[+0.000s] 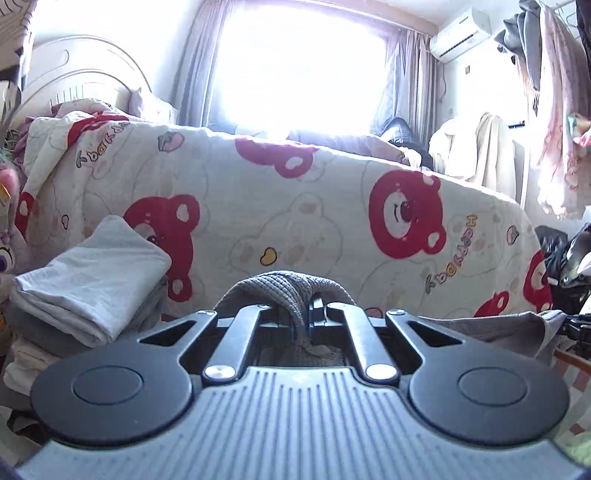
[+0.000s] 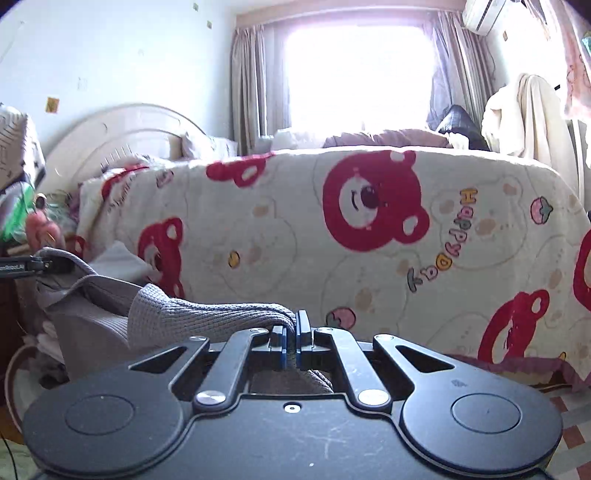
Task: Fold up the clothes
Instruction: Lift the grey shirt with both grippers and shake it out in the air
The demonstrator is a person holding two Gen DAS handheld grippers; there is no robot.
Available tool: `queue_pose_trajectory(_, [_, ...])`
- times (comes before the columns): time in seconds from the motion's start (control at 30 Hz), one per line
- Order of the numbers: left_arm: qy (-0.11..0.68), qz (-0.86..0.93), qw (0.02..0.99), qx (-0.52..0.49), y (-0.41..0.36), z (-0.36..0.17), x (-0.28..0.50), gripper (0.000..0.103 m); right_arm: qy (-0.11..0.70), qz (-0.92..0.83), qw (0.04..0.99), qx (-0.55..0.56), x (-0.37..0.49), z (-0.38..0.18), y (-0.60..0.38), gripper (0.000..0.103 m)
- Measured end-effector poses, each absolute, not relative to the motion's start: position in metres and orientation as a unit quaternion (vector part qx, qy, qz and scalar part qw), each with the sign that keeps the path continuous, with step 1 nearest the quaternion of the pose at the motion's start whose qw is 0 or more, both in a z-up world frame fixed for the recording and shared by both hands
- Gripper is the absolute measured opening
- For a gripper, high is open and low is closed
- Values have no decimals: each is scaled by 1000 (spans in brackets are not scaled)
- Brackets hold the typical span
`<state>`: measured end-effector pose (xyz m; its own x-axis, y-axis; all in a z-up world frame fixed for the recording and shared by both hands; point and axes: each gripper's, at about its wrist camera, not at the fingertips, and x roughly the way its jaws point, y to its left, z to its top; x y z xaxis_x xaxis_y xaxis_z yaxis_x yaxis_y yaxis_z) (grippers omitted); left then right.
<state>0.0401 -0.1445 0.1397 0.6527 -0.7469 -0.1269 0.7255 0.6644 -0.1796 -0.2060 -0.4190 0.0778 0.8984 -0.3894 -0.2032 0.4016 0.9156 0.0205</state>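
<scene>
Two grippers pinch one grey waffle-knit garment [image 2: 192, 317] between them. The left gripper [image 1: 301, 314] has its jaws pressed together on a bunched hump of the fabric, which rises over the fingertips and hangs down between them. The right gripper [image 2: 294, 332] also has its blue-edged jaws clamped shut on a gathered corner of the cloth. From there the garment stretches away to the left, where the other gripper shows at the frame edge, its printed label too small to read with confidence. The knit is textured in a fine grid, with a smoother ribbed band lower down.

Beyond the jaws lies a bed under a cream quilt [image 1: 332, 206] printed with red bear faces, strawberries and the word "Happy". At near left sits one stack of folded clothes [image 1: 92, 284], light grey on top. Farther off, one bright window [image 2: 354, 77] stands between two curtains, with one air conditioner [image 1: 461, 33] high at right.
</scene>
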Motion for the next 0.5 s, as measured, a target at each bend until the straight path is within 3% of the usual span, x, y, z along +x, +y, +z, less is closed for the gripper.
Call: queue_pose_trajectory(0.5, [-53,-412,907,-70,-101,330,-103,5,-24,-144,989,-17,-338,230,-396,4])
